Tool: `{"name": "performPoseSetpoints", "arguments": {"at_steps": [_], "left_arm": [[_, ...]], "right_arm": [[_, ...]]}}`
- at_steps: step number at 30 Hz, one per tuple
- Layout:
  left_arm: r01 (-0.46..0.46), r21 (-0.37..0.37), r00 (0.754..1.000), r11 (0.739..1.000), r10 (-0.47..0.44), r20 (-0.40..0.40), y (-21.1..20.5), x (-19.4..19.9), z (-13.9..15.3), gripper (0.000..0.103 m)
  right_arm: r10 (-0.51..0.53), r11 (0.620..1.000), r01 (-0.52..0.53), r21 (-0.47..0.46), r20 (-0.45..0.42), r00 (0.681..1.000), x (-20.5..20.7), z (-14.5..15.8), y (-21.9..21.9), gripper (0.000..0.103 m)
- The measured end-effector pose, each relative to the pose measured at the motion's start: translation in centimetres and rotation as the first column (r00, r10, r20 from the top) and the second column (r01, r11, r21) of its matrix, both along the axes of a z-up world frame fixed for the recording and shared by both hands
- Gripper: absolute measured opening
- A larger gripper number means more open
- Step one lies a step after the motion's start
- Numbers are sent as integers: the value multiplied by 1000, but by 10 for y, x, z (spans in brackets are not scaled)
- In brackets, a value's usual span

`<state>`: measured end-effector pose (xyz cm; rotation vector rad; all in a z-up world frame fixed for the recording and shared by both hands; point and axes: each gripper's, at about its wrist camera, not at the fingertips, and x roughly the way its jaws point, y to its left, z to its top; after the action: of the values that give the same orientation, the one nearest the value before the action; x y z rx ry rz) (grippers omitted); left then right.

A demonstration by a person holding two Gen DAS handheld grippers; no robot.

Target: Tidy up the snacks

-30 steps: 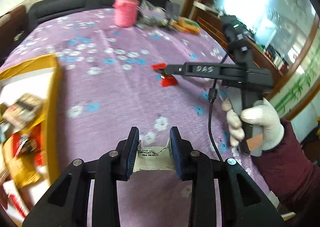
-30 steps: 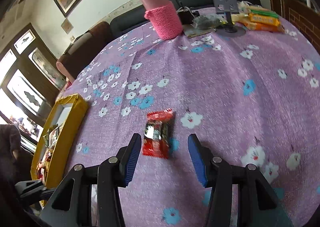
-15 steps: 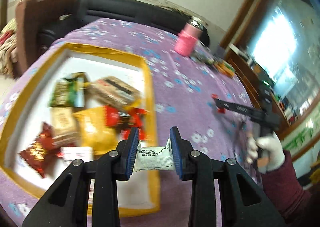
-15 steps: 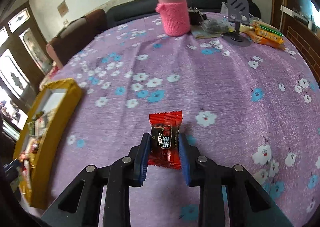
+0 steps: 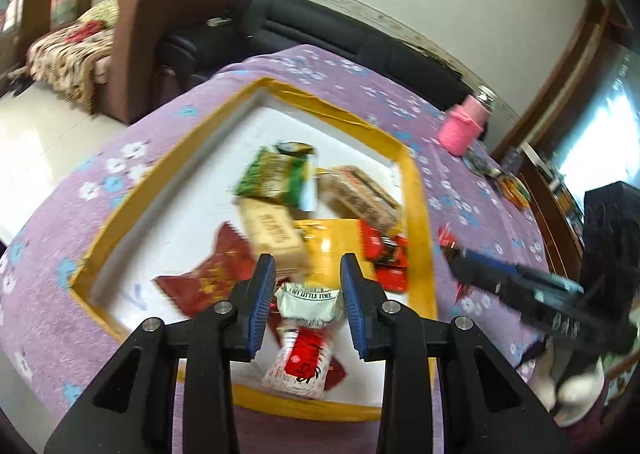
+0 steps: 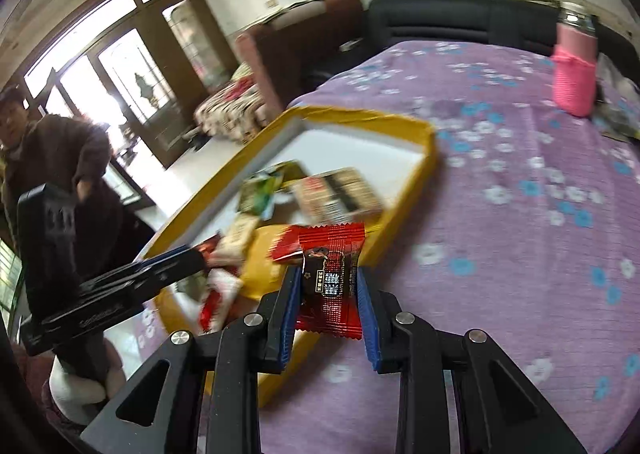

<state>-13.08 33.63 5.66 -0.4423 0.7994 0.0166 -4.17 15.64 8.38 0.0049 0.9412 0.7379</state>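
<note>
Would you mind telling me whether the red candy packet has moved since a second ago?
Yes. The red candy packet, then flat on the purple tablecloth, is now lifted in the right claw and carried left to the yellow tray.

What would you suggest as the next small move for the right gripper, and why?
Probably carry it a little further left over the tray, then open. The right gripper is shut on the red candy packet, which hangs about over the yellow tray's near rim rather than clearly over its white floor. The left gripper stands open over the tray, a white snack packet between its pads.
</note>
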Motion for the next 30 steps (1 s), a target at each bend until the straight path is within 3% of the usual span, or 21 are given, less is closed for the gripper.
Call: {"name": "performPoseSetpoints", "arguments": {"at_steps": [7,14,17,20,21,26,30], "left_arm": [[-40,-48,999,998,40,9,12,-9,-1,41],[-35,-15,999,999,36,28,0,-11,10,50],[-69,85,997,994,65,43,-15,-14,21,53],[-127,230,991,965,115,62,-34,-16,34,74],[-137,260,990,956,121,78,-41,-18,38,77],[-140,347,989,927,115,89,-67,-17,46,81],[-102,370,994,923,82,71,-85,-13,45,81]], "right_arm": [[95,994,-95,-50,-7,995,-22,-13,44,32],[105,993,-105,-51,11,994,-35,-14,45,40],[75,997,-74,-27,31,997,-34,-6,31,43],[25,1000,-25,-7,66,998,-35,2,11,46],[11,1000,-11,-2,73,997,-36,2,5,47],[-65,998,64,15,105,992,-44,3,-24,54],[-103,994,105,-11,129,986,-51,0,-39,57]]}}
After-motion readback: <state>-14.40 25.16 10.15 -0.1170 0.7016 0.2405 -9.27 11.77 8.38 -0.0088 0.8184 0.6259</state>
